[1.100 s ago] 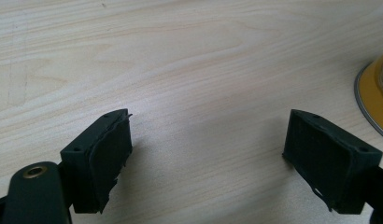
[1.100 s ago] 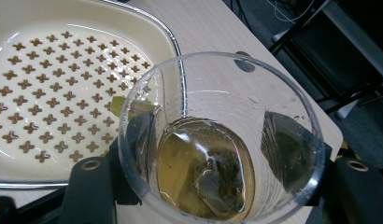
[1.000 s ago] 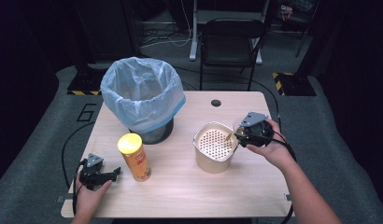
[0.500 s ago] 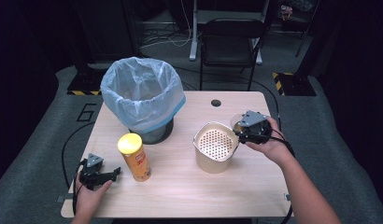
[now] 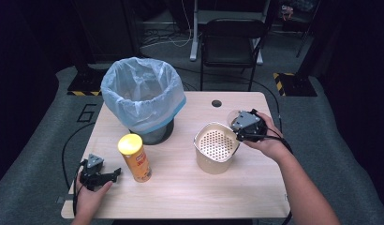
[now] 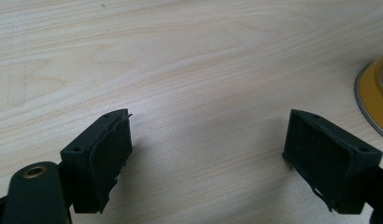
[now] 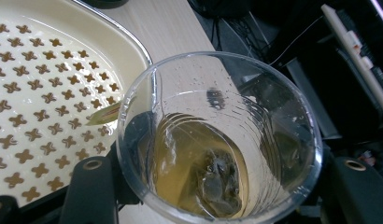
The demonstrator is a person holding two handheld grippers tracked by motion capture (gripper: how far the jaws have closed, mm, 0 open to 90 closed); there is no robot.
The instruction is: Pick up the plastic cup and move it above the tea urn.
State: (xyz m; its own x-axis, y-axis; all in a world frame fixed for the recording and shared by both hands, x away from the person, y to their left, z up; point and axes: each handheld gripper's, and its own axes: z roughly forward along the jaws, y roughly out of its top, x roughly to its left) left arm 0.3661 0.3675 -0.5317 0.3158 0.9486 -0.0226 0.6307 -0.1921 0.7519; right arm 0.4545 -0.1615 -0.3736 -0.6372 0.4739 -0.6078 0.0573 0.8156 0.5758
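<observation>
Shifted slightly over the strainer (image 5: 216, 145), my right claw (image 5: 237, 127) grips a clear cup (image 7: 217, 140) (amber tea, soaked teabag (image 7: 220, 179)); left claw (image 6: 208, 163) gapes.

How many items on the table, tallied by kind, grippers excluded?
Lined bins: 1, bin with blue bag
Canisters: 1, yellow-lidded chip can
Strainers: 1, cream perforated basket
Cups: 1, clear cup with tea and a tea bag, held in the right gripper beside the basket
Total: 4
</observation>
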